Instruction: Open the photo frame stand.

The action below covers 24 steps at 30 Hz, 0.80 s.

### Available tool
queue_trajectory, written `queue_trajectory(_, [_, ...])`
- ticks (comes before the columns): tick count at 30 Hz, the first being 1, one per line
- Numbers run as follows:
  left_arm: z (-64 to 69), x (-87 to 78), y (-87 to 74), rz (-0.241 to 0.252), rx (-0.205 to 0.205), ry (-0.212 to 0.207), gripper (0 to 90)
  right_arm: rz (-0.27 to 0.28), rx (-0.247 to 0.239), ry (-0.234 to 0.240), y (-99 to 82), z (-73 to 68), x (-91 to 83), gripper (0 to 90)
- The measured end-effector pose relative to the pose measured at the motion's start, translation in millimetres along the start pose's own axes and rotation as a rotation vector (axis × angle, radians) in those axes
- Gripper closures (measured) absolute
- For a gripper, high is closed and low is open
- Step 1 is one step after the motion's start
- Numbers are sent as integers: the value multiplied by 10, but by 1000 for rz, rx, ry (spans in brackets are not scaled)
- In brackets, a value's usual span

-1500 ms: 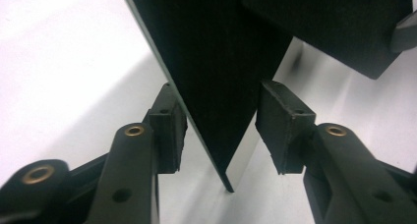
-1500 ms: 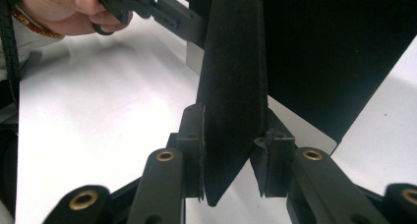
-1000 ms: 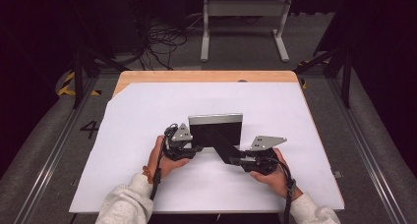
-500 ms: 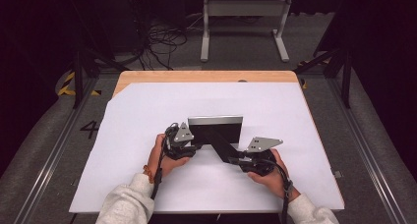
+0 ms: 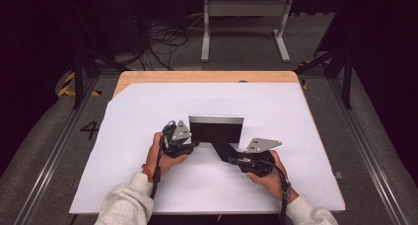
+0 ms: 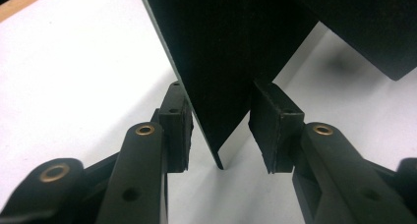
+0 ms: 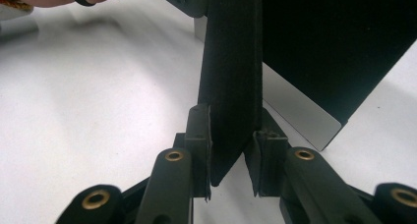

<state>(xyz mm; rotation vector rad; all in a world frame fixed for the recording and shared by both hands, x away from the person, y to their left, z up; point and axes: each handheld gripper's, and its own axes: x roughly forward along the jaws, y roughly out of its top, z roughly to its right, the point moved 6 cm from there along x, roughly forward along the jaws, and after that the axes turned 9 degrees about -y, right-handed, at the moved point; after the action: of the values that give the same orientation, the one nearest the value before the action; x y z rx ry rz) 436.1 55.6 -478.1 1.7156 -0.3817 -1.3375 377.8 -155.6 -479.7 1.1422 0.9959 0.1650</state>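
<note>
Black folded board (image 5: 217, 133) sits mid-table on the white sheet (image 5: 296, 116), standing up with a grey-edged panel at the back and a black flap running out toward 5 o'clock.

Left gripper (image 5: 190, 145) is at about 9 o'clock of the board, held in the left hand (image 5: 165, 153). In the left gripper view, the pointed black corner (image 6: 221, 111) hangs between the jaws. Left pad (image 6: 177, 126) is at or just beside the panel face, contact unclear. Right pad (image 6: 268, 123) stands apart with a gap showing. Jaws have just closed a little, medium width.

Right gripper (image 5: 235, 158) is at 5 o'clock of the board, in the right hand (image 5: 266, 173). In the right gripper view, both pads flank the thick black flap (image 7: 231, 86) and press its sides: narrow, clamped on the flap.
</note>
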Motion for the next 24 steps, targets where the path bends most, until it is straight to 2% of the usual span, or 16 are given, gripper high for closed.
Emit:
queue_trajectory(6, [-12,-22,-2,19,-10,-19,626,3,4,5,-1,4,-13,734])
queue_trajectory(10, [-12,-34,0,33,-18,-37,595,10,6,0,11,12,-36,724])
queue_trajectory(13, [-8,-45,8,47,-16,-50,587,26,22,-2,33,39,-73,737])
queue_trajectory(24, [4,-88,29,58,5,-58,593,25,12,0,41,28,-88,780])
